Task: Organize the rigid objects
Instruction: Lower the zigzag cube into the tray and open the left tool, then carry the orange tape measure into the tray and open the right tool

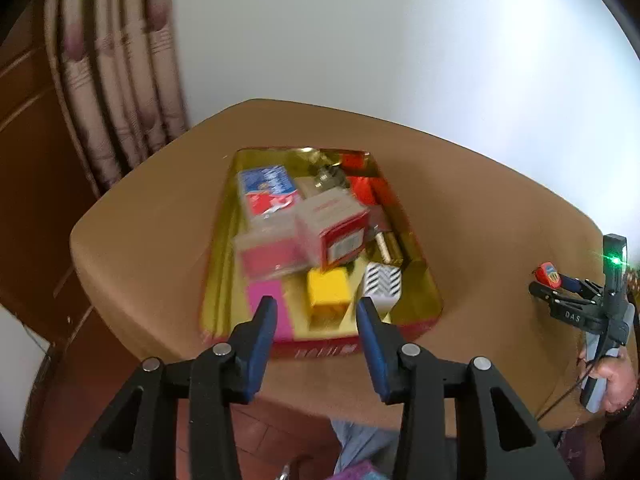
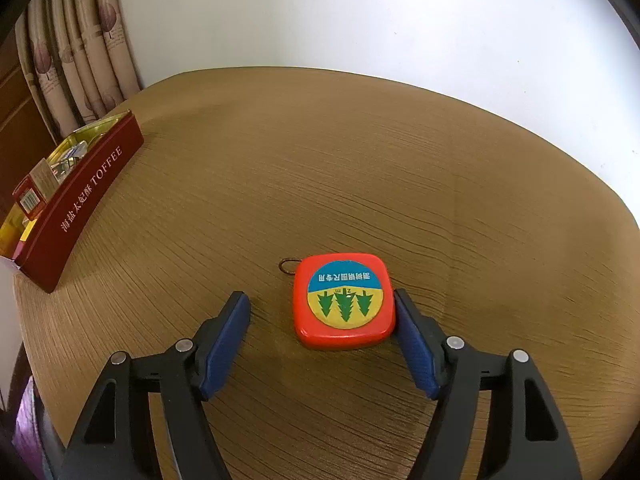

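While round wooden table [image 2: 360, 160] carries most of view, red toffee tin [image 2: 86, 196] sits far left, already packed with small boxes; my left hand-held gripper [image 1: 316, 320] hovers at its near rim, jaws apart, empty; my right hand-held gripper [image 2: 320, 320] spread, holding nothing; orange tape measure [image 2: 343, 302] flat on table, off-centre, touching right pad [image 2: 414, 344]; judge: centre first, then close squarely on its sides

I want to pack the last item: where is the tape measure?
The tape measure lies flat on the table, outside the tin and well to its right, between the open right gripper fingers.
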The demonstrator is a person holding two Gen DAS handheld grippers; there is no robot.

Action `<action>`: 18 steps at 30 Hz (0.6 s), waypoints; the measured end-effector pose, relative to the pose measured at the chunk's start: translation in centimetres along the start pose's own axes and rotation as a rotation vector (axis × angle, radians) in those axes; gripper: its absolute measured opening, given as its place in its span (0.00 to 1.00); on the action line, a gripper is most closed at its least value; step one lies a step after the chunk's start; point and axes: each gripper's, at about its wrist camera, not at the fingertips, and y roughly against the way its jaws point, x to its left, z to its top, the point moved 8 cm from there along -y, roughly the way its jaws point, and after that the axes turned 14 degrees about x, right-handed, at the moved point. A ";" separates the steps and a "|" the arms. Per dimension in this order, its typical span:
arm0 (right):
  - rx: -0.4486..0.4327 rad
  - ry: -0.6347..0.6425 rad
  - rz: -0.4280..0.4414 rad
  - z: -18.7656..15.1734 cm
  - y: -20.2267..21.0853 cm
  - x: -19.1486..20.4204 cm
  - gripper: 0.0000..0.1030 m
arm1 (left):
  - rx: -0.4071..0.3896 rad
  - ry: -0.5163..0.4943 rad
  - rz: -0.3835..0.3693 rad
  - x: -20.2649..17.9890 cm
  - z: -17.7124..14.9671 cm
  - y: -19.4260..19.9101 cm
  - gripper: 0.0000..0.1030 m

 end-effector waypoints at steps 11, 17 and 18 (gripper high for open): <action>0.057 -0.053 -0.003 -0.4 1.2 -0.3 0.42 | 0.052 0.075 -0.107 2.4 -1.7 -0.7 0.41; 0.015 -0.003 0.101 1.8 5.0 4.5 0.42 | 0.001 0.093 -0.103 2.4 -1.5 0.6 0.41; 0.003 0.019 0.131 2.9 6.0 6.2 0.42 | -0.003 0.096 -0.096 2.7 -1.5 0.8 0.42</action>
